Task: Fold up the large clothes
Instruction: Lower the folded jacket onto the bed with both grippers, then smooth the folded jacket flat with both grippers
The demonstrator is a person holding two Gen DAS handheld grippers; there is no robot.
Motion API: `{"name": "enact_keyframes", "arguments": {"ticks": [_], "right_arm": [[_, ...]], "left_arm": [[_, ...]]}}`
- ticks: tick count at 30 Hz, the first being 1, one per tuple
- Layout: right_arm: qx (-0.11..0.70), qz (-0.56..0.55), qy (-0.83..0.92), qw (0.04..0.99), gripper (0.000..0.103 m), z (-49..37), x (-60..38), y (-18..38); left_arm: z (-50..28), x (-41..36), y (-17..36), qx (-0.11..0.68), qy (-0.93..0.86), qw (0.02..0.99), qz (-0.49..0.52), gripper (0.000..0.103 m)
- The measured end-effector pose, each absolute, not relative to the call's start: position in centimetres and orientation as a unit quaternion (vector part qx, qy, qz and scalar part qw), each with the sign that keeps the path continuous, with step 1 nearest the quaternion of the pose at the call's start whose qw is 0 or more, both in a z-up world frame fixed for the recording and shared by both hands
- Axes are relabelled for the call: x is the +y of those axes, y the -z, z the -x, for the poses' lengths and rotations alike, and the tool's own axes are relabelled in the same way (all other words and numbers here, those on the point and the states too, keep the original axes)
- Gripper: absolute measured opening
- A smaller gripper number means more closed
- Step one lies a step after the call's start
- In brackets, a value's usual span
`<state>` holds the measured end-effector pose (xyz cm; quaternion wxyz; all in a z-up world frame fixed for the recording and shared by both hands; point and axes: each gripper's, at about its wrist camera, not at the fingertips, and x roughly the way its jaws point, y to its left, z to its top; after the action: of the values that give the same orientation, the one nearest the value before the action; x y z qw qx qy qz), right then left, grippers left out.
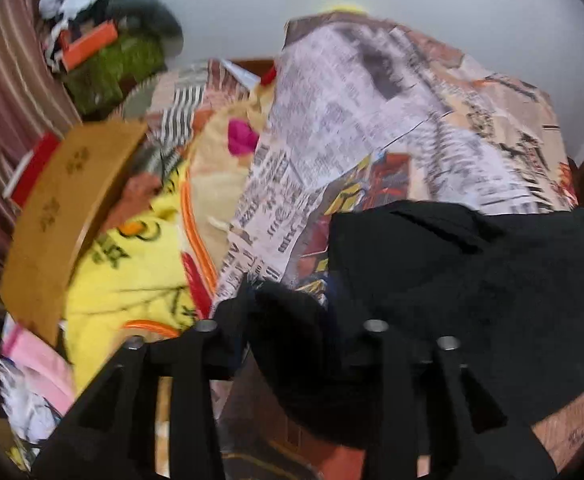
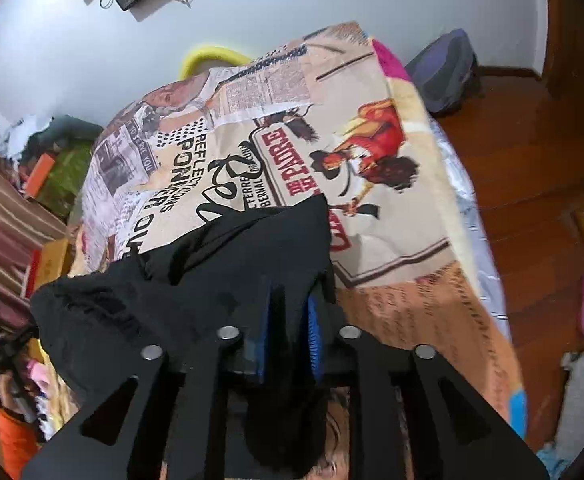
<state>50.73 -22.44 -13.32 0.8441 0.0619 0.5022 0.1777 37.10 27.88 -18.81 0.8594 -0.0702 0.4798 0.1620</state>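
Bedroom noted: printed bedspread [image 2: 252,152] covers the bed, clutter at the far side. Your black garment [image 2: 196,280] hangs bunched above it, held between both tools, long axis roughly left to right. Left gripper [image 1: 288,316] and right gripper [image 2: 288,316] each have jaws clamped on its cloth. Judged step: lifting to spread. Next, draw it taut and lay it flat.

You get soft, even indoor light with no glare. The left wrist view is smeared by motion blur, worst around the wooden headboard [image 1: 68,216]. The right wrist view is sharper. Fisheye bending and dark vignetting crowd every corner.
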Motion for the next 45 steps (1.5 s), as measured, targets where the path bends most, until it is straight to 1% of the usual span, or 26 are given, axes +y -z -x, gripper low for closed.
{"name": "enact_keyframes", "arguments": {"ticks": [1,3,5,9,14,20,28,30,32,33,34,36,37,40,41,43,45], "right_arm": [[0.494,-0.053,-0.172,0.850,0.040,-50.3,-22.5,12.8],[0.461,-0.038,-0.166,0.871,0.050,-48.8,-22.8,10.9],[0.431,-0.031,-0.172,0.885,0.051,-47.1,-22.8,8.9],[0.408,-0.014,-0.197,0.892,0.051,-44.3,-21.7,6.4],[0.385,0.017,-0.224,0.895,0.051,-41.3,-19.1,5.3],[0.380,0.039,-0.252,0.889,0.051,-39.9,-15.5,6.6],[0.404,0.130,-0.256,0.868,0.051,-40.3,-9.9,12.5],[0.424,0.147,-0.256,0.856,0.051,-41.0,-8.8,14.6],[0.437,0.149,-0.249,0.851,0.051,-41.3,-8.5,15.9],[0.438,0.142,-0.247,0.853,0.053,-41.7,-8.6,16.5],[0.437,0.137,-0.248,0.854,0.058,-41.8,-8.8,16.7],[0.441,0.120,-0.246,0.855,0.066,-42.5,-9.4,16.9],[0.443,0.113,-0.248,0.854,0.066,-42.7,-9.5,17.0],[0.445,0.109,-0.254,0.852,0.067,-42.5,-9.6,17.1],[0.443,0.114,-0.254,0.852,0.067,-42.3,-9.5,17.1],[0.440,0.122,-0.249,0.854,0.072,-41.7,-9.6,17.0],[0.442,0.120,-0.249,0.853,0.074,-41.4,-10.0,17.1]], "left_arm": [[-36.4,27.5,17.6,0.466,-0.162,0.867,0.063,0.053],[-35.2,26.7,15.3,0.440,-0.154,0.883,0.054,0.057],[-34.3,25.6,13.3,0.421,-0.146,0.894,0.049,0.065],[-32.7,22.5,10.3,0.390,-0.106,0.914,0.041,0.068],[-32.1,17.9,9.3,0.380,-0.053,0.923,0.027,0.068],[-33.3,13.3,11.8,0.396,-0.010,0.918,0.001,0.068],[-37.8,11.0,18.9,0.456,0.001,0.889,0.032,0.069],[-38.5,11.1,20.0,0.457,-0.003,0.889,0.039,0.074],[-39.2,11.2,20.9,0.457,-0.004,0.888,0.050,0.084],[-39.6,11.3,21.4,0.458,-0.005,0.887,0.053,0.086],[-39.9,11.3,21.7,0.460,-0.004,0.886,0.056,0.088],[-40.6,11.7,22.4,0.461,0.000,0.884,0.071,0.093],[-41.0,12.0,22.9,0.464,-0.001,0.882,0.084,0.097],[-41.0,13.0,23.9,0.467,0.008,0.874,0.138,0.098],[-40.6,13.1,24.0,0.463,0.009,0.875,0.143,0.098],[-40.0,13.0,23.9,0.458,0.008,0.878,0.141,0.098],[-38.8,12.8,23.6,0.458,0.008,0.879,0.132,0.098]]}}
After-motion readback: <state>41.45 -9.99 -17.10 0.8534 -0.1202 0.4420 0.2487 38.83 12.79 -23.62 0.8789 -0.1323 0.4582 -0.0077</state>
